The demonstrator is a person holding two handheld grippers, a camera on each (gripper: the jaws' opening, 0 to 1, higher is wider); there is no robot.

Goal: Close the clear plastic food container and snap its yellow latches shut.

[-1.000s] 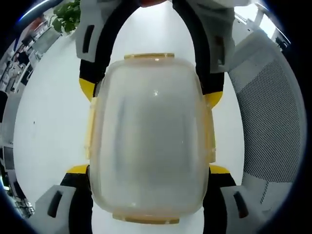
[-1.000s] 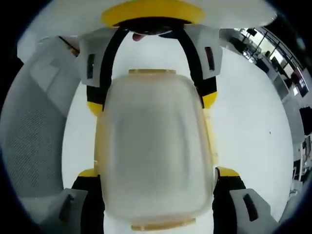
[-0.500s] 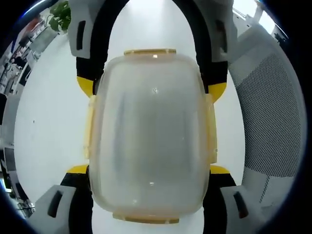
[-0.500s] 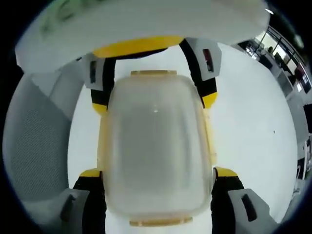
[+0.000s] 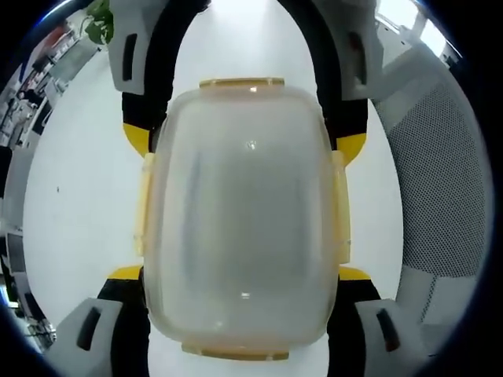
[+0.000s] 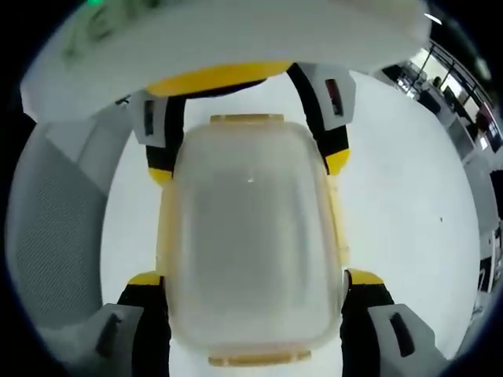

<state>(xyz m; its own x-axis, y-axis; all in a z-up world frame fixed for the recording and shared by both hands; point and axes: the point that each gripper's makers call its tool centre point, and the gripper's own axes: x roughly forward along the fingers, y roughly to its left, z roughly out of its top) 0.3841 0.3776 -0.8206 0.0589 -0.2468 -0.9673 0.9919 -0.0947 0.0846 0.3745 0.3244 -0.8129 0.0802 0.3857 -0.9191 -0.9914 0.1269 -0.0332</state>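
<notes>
One white worktop (image 5: 71,196) carries everything, and it spreads pale and bare around the container in both views. One grey mesh chair back (image 5: 440,181) stands at the right of the left gripper view; in the right gripper view it sits at the left (image 6: 55,236).

One clear plastic food container (image 5: 244,220) lies on the worktop between the two grippers, its frosted lid down on the body. In the right gripper view the same container (image 6: 250,243) fills the middle of the picture. Four yellow latches (image 5: 240,82) ring the lid: one at the far end, one at the near end, one along the left side and one along the right side. All four lie close against the lid's edge; whether they are snapped home cannot be told.

The left gripper (image 5: 244,279) has its two jaws spread wide, one on each long side of the container at the near end, yellow tips just beside the side latches. The right gripper (image 6: 255,283) does likewise from the opposite end, jaws wide and straddling the container. Whether either pair presses on the walls cannot be told. Each gripper's black and yellow jaws also rise at the far end of the other's view.

One green plant (image 5: 100,22) shows small at the far left.
</notes>
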